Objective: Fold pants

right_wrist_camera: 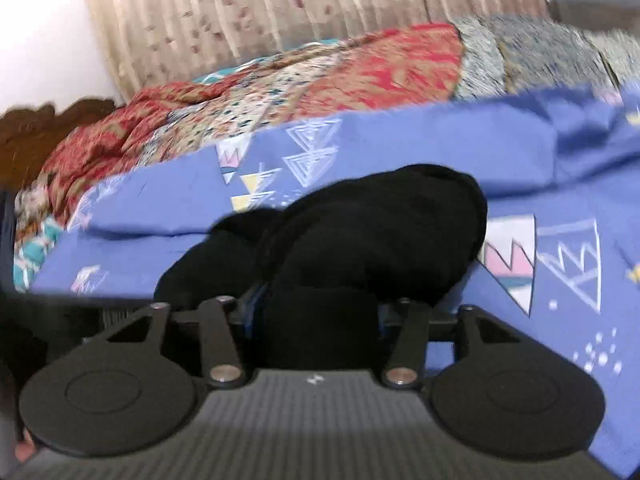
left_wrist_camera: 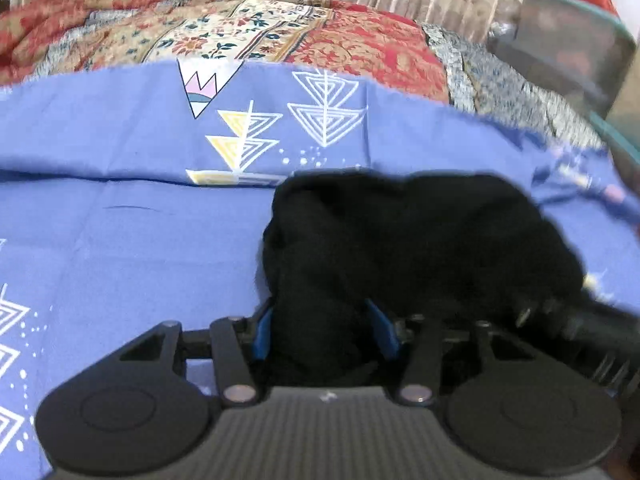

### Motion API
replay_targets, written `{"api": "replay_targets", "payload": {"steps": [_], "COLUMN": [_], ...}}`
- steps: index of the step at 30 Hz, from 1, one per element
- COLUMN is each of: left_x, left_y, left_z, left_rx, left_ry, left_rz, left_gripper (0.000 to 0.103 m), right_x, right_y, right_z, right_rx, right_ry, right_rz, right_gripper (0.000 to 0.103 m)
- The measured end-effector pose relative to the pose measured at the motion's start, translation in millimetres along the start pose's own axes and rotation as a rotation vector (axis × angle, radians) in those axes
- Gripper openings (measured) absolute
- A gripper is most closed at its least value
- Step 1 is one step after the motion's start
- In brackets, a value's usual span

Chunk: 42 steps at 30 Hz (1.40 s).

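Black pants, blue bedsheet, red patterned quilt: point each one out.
black pants (left_wrist_camera: 420, 232): left wrist view, middle of the bunched dark cloth.
blue bedsheet (left_wrist_camera: 120, 248): left wrist view, bare flat stretch left of the pants.
red patterned quilt (right_wrist_camera: 400, 68): right wrist view, red panel behind the sheet.

The right gripper (right_wrist_camera: 318, 316) has both fingers closed on a bunch of black pants (right_wrist_camera: 372, 232), the cloth filling the gap between them so that only thin slivers of the blue pads (right_wrist_camera: 256, 300) show at its sides. From the grip the pants mound up and away in a dark, rounded heap — its folds cannot be made out. The heap lies on a blue bedsheet (right_wrist_camera: 520, 152) printed with white, pink and yellow triangles. Behind the sheet lies a red and cream patterned quilt (right_wrist_camera: 340, 76), then a beige pleated curtain (right_wrist_camera: 260, 8) — and at far left a dark carved wooden headboard (right_wrist_camera: 44, 128).
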<state>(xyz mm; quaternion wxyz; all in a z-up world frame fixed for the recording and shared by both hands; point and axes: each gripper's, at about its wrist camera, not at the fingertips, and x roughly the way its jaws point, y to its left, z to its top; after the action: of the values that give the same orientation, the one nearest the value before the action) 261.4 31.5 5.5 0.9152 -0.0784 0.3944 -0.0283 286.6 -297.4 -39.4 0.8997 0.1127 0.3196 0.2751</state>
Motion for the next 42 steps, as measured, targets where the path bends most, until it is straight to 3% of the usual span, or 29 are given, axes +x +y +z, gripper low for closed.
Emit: {"api": "replay_targets", "payload": {"steps": [3, 7, 9, 13, 17, 20, 28, 36, 42], "left_x": [-12, -59, -87, -133, -161, -182, -211, -206, -205], "left_y": [-12, -12, -10, -14, -17, -19, -41, -46, -38], "left_z": [-7, -11, -25, -70, -109, -127, -150, -166, -170], "left_rx": [0.054, 0.024, -0.009, 0.007, 0.0, -0.024, -0.013, -0.01, -0.02], "left_ry": [-0.021, -0.064, -0.095, -0.085, -0.03, -0.009, 0.019, 0.123, 0.135], "left_rz": [0.035, 0.031, 0.028, 0.059, 0.091, 0.109, 0.159, 0.212, 0.239], "left_gripper": [0.053, 0.06, 0.076, 0.081, 0.089, 0.09, 0.1, 0.1, 0.103], "right_x": [-5, -46, -72, -107, -144, -159, -182, -189, -185], "right_y": [-7, 5, 6, 12, 32, 45, 54, 68, 70], "right_z": [6, -1, -19, -65, -106, -122, -136, -154, -155], "right_rx": [0.047, 0.034, 0.055, 0.107, 0.074, 0.06, 0.129, 0.142, 0.151], "right_ry": [0.052, 0.017, -0.016, 0.012, 0.081, 0.115, 0.148, 0.202, 0.213], "right_rz": [-0.012, -0.09, -0.103, -0.103, -0.096, -0.082, -0.039, -0.045, -0.052], "right_gripper": [0.069, 0.076, 0.084, 0.084, 0.084, 0.086, 0.088, 0.089, 0.089]}}
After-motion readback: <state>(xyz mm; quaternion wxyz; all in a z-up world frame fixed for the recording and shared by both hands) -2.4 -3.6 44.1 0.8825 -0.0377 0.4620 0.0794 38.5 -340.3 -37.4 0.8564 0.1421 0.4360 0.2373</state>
